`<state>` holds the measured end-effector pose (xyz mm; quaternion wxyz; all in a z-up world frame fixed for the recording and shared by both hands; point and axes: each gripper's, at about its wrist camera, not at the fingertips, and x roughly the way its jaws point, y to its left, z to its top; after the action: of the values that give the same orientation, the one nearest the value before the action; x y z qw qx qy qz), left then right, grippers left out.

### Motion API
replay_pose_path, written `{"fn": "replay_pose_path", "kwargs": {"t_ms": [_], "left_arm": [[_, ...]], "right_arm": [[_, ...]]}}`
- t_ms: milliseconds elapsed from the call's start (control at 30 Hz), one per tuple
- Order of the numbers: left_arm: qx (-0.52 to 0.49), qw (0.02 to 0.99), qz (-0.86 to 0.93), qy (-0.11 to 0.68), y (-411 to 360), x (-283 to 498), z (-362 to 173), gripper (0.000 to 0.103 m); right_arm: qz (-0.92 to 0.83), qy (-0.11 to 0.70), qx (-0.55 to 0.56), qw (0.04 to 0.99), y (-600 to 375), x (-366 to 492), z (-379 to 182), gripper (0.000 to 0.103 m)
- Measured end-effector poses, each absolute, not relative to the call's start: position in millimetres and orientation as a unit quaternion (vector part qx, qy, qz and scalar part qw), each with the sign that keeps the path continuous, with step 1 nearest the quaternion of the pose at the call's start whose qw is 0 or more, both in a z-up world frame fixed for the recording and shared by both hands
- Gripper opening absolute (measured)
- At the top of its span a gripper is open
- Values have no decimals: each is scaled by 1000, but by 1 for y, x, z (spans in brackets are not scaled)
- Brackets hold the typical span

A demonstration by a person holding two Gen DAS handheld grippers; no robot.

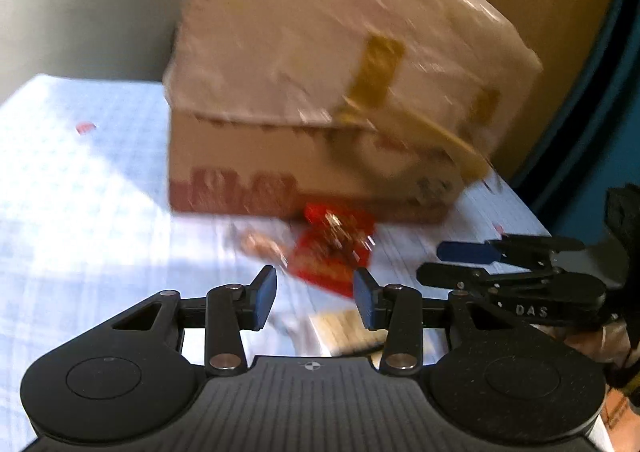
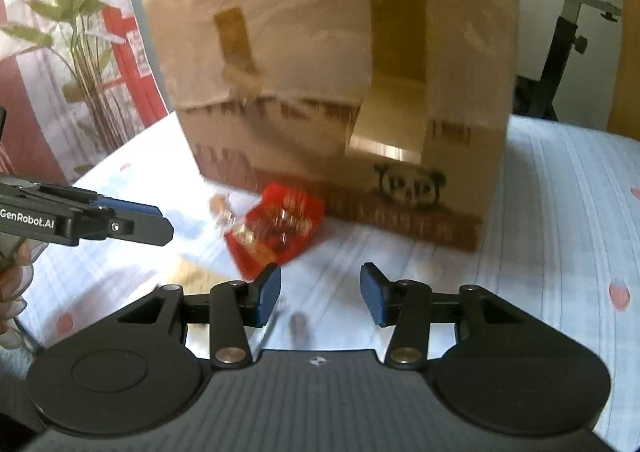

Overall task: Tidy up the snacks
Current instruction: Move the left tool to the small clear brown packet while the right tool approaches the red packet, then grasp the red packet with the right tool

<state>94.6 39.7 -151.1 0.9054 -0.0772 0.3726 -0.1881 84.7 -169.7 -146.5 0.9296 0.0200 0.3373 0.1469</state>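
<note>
The left gripper (image 1: 315, 298) stands partly open with nothing between its blue pads (image 1: 265, 298); only the cloth and a pale wrapper below show in the gap. The right gripper (image 2: 320, 299) is likewise partly open and empty, its pads (image 2: 269, 294) clear of everything. In the left view the right gripper reaches in at 3 o'clock; in the right view the left one enters at 9 o'clock, a hand (image 2: 14, 272) behind it.

A red snack packet (image 2: 280, 226) lies on the bench (image 2: 560, 212), just ahead of both grippers at 12 o'clock, touching neither, right at the foot of a large box (image 2: 320, 72). A small clear-wrapped snack (image 1: 262, 244) lies beside the packet at its 9 o'clock. The box is cardboard, its upper part wrapped in plastic with brown tape patches, red print along the base.

The bench wears a pale checked cloth with red spots. Behind it stand a leafy plant (image 2: 76, 12) at 10 o'clock and a black stand (image 2: 568, 20) at 2 o'clock. Both pictures are motion-blurred.
</note>
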Motion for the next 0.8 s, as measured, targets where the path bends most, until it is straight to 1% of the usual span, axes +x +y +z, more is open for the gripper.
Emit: {"fn": "replay_pose_path", "kwargs": {"t_ms": [167, 267, 400, 500, 667, 800], "left_arm": [[-87, 910, -150, 377, 38, 125, -157, 44], [-91, 908, -125, 390, 34, 139, -165, 44], [-81, 902, -110, 410, 23, 148, -173, 45], [-74, 902, -106, 411, 18, 148, -176, 48], [-66, 904, -114, 406, 11, 146, -183, 43], [-61, 907, -124, 398, 17, 140, -185, 41]], "right_arm": [[147, 342, 40, 927, -160, 114, -152, 48], [147, 346, 22, 926, -151, 119, -157, 48], [140, 348, 25, 927, -150, 124, -160, 48], [136, 349, 33, 927, -150, 126, -162, 51], [123, 359, 26, 925, -138, 134, -171, 52], [118, 356, 13, 927, -126, 137, -174, 52]]}}
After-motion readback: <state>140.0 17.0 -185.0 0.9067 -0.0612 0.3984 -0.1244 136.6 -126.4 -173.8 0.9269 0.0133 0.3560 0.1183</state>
